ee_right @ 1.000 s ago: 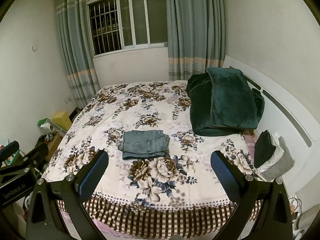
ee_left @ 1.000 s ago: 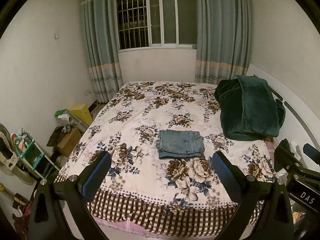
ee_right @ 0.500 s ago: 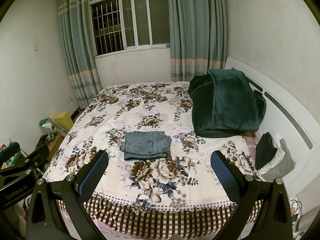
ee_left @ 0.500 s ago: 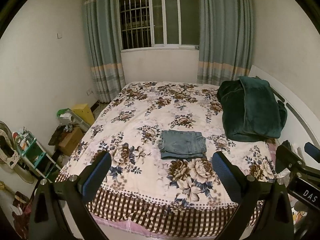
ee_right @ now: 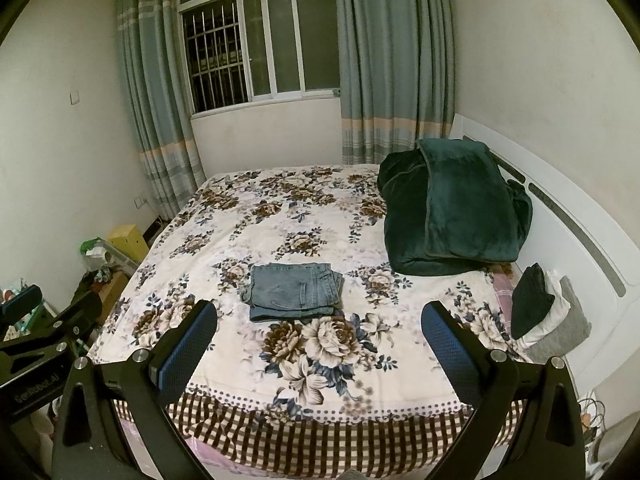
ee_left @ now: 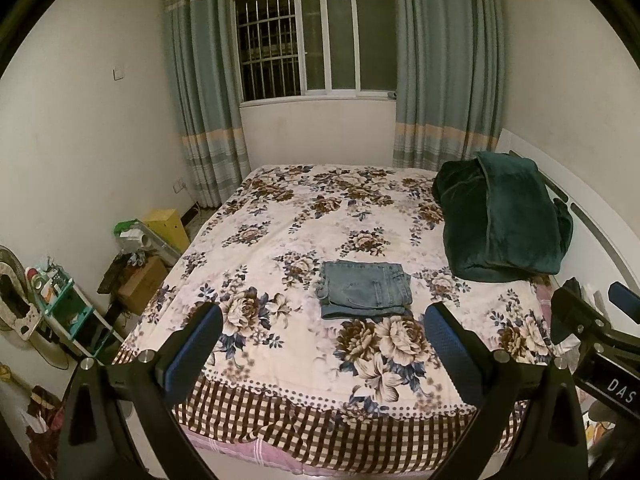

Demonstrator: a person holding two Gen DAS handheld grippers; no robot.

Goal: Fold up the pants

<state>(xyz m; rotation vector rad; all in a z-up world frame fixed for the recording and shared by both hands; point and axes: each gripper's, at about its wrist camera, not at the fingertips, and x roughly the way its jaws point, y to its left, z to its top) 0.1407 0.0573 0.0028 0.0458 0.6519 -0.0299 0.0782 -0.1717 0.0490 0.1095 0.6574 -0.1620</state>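
Observation:
Blue denim pants [ee_left: 365,289] lie folded into a small rectangle on the floral bedspread [ee_left: 304,224], near the foot half of the bed; they also show in the right wrist view [ee_right: 295,291]. My left gripper [ee_left: 323,330] is open and empty, held back from the bed's foot edge and well short of the pants. My right gripper [ee_right: 319,328] is open and empty too, at about the same distance. The right gripper shows at the right edge of the left wrist view [ee_left: 592,320], and the left gripper at the left edge of the right wrist view [ee_right: 48,312].
A dark green blanket [ee_right: 456,208] is heaped at the right by the white headboard [ee_right: 576,232]. Folded clothes [ee_right: 548,316] lie at the bed's right edge. Boxes and a small shelf [ee_left: 60,304] crowd the floor left of the bed. A curtained window [ee_left: 312,40] is behind.
Both grippers have drawn back and lifted slightly from the bed, so the pants sit a little lower in view. The pants have not moved. Both stay open.

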